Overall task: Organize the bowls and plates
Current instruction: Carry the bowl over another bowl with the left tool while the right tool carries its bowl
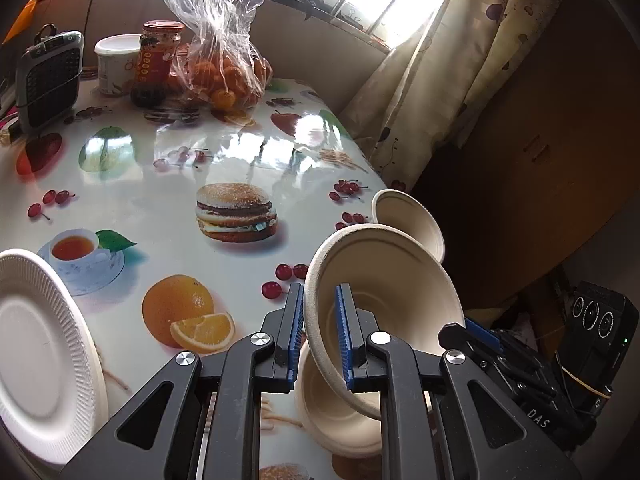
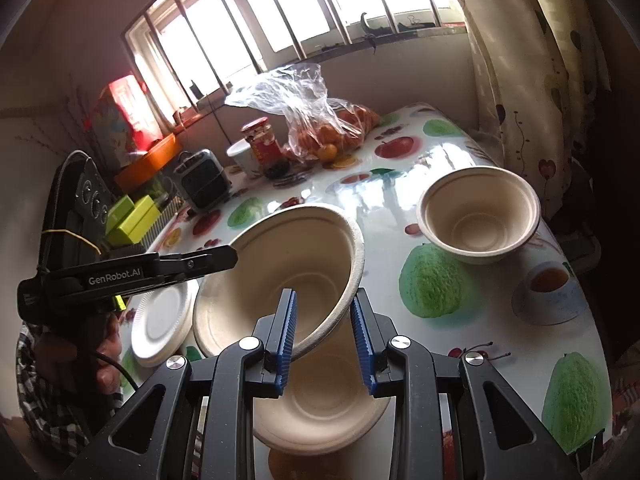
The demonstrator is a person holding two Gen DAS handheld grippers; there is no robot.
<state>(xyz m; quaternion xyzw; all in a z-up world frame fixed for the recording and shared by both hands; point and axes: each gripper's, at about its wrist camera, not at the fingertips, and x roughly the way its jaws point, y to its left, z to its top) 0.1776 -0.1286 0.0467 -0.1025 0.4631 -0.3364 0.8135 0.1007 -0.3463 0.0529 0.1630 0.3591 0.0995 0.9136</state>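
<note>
Both grippers hold one beige paper bowl (image 1: pixel 384 280) (image 2: pixel 280 268), tilted above the table. My left gripper (image 1: pixel 319 292) is shut on its near rim, and in the right wrist view this left gripper (image 2: pixel 224 258) clamps the bowl's left rim. My right gripper (image 2: pixel 323 296) is shut on the opposite rim; its blue-padded tip (image 1: pixel 476 328) shows at the bowl's right edge. A second bowl (image 1: pixel 332 416) (image 2: pixel 320 408) sits right under the held one. A third bowl (image 1: pixel 416 224) (image 2: pixel 478 216) stands upright near the table's right edge. White paper plates (image 1: pixel 36 352) (image 2: pixel 164 320) lie to the left.
The table (image 1: pixel 160 208) has a glossy fruit-print cover. At its far end stand a plastic bag of oranges (image 1: pixel 224 72), a red-lidded jar (image 1: pixel 158 60), a white tub (image 1: pixel 116 64) and a small grey heater (image 1: pixel 48 76). A curtain (image 1: pixel 440 80) hangs to the right.
</note>
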